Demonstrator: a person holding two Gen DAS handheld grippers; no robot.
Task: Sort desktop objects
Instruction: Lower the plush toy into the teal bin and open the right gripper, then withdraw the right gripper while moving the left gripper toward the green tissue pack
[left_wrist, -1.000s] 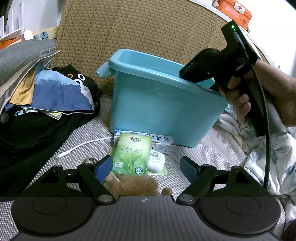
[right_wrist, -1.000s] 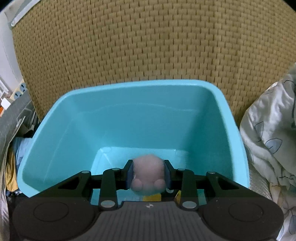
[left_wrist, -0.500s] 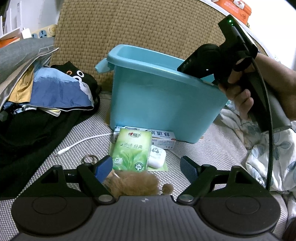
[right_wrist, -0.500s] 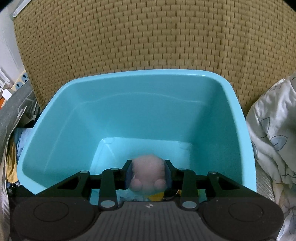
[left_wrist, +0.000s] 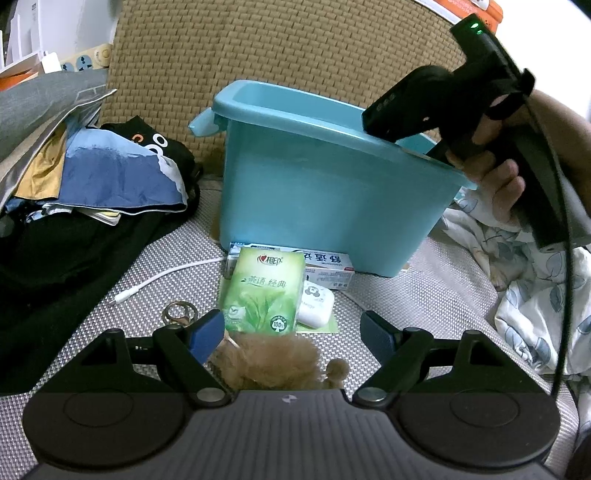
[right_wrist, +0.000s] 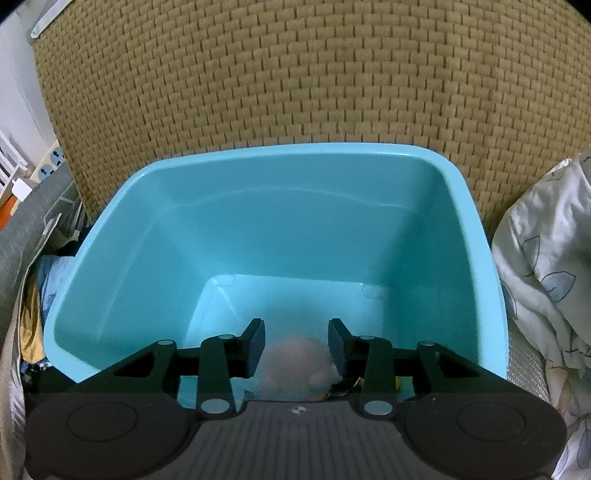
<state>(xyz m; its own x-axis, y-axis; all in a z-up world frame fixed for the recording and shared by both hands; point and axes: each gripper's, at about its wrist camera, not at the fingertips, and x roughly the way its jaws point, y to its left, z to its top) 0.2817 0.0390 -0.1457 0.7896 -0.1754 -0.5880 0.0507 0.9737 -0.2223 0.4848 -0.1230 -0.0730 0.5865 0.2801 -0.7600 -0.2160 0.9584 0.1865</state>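
Over teal bin (right_wrist: 155, 266), right gripper (right_wrist: 296, 341) just opening; pink toy (right_wrist: 295, 365) loose between jaws.

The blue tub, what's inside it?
Inside the blue tub there is a blurry pink plush toy and something yellow. The right tool hides the rest near the front wall.

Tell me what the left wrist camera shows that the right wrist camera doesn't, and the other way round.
Only the left wrist view shows the green tissue pack, white earbud case, white cable, metal key ring and fluffy brown toy between the open left gripper, plus a hand holding the right gripper's handle over the bin.

Only the right wrist view shows the bin's inside and a blurred pink plush toy between the right gripper, whose jaws have just been opening.

Both show the turquoise plastic bin and woven backrest.
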